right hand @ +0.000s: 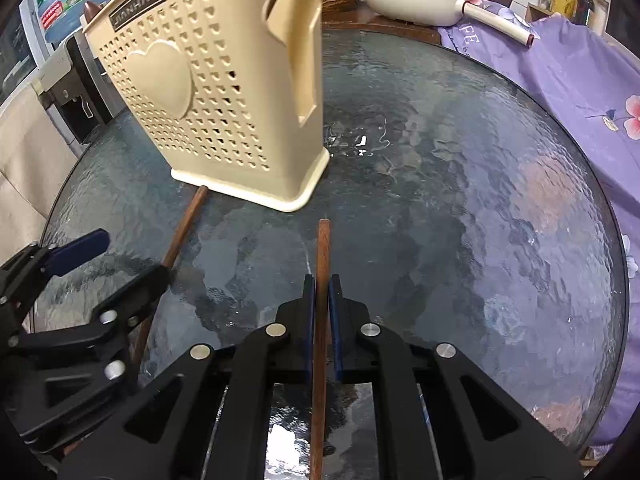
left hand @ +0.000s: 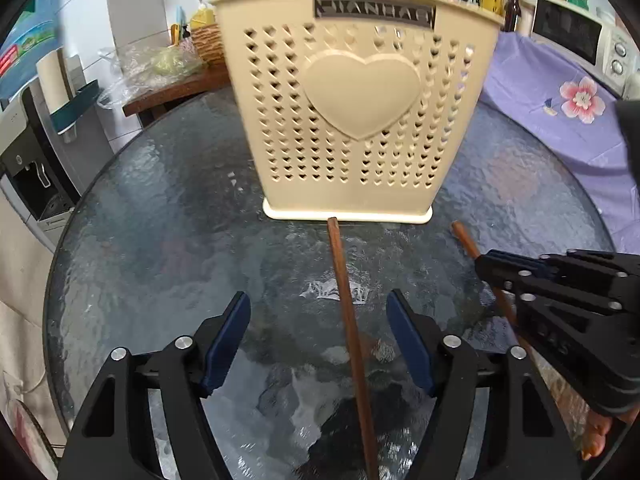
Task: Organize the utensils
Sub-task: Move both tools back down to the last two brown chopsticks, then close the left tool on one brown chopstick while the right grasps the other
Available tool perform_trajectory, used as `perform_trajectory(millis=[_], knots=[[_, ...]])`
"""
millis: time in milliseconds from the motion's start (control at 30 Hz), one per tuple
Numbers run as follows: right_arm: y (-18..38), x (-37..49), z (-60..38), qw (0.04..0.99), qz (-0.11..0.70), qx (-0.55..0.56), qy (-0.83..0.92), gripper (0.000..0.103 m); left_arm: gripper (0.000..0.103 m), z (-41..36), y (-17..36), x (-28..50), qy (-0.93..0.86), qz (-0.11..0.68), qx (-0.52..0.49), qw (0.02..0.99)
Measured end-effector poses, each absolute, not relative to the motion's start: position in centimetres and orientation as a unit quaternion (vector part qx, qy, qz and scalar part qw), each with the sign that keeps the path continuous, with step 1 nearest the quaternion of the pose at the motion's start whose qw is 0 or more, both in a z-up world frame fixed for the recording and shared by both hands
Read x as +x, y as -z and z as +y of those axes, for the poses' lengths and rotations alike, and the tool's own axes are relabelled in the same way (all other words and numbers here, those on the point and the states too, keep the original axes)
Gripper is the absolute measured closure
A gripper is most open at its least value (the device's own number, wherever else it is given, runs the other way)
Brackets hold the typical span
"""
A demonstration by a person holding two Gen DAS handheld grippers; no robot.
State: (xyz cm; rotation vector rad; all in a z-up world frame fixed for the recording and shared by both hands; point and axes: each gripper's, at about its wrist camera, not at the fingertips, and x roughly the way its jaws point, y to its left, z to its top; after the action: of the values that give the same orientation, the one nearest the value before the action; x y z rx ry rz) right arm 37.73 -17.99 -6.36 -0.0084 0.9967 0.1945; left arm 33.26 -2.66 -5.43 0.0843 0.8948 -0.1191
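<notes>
A round glass desk (left hand: 160, 240) is seen carrying a cream perforated utensil holder (left hand: 352, 120) at its far side, a raised heart on its face. Two brown wooden chopsticks lie on the glass just near of the holder's base. The right claw (right hand: 319, 284) is closed on the right chopstick (right hand: 323, 248), pads pressed to both sides. The left claw (left hand: 318, 308) is held open astride the left chopstick (left hand: 344, 300), its pads clear of the wood. Both sticks' near ends are cut off. The holder's nameplate reads roughly "JIANHAO", the lettering blurred.
</notes>
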Motion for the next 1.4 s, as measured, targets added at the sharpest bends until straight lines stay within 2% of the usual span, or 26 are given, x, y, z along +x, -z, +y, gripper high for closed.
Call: perform_trajectory(millis=[200,433,700,1067,1400], knots=[[6.4,37.9,-18.1,0.872,0.48,-0.012,-0.097,0.095,0.055,-3.5,6.5,34.8,0.059,0.451,0.042,0.89],[6.4,38.0,-18.1,0.868,0.486,-0.02,-0.101,0.095,0.063,-3.7,6.3,36.2,0.063,0.455,0.043,0.887],[6.4,38.4,-17.5,0.868,0.486,-0.036,-0.096,0.095,0.094,-3.6,6.1,36.7,0.064,0.454,0.054,0.887],[6.6,37.0,-17.3,0.875,0.472,-0.018,-0.108,0.095,0.096,-3.0,5.8,35.3,0.058,0.445,0.041,0.893],[3.2,34.6,-18.3,0.897,0.42,0.009,-0.135,0.095,0.096,-1.9,2.2,33.0,0.075,0.412,0.012,0.908]])
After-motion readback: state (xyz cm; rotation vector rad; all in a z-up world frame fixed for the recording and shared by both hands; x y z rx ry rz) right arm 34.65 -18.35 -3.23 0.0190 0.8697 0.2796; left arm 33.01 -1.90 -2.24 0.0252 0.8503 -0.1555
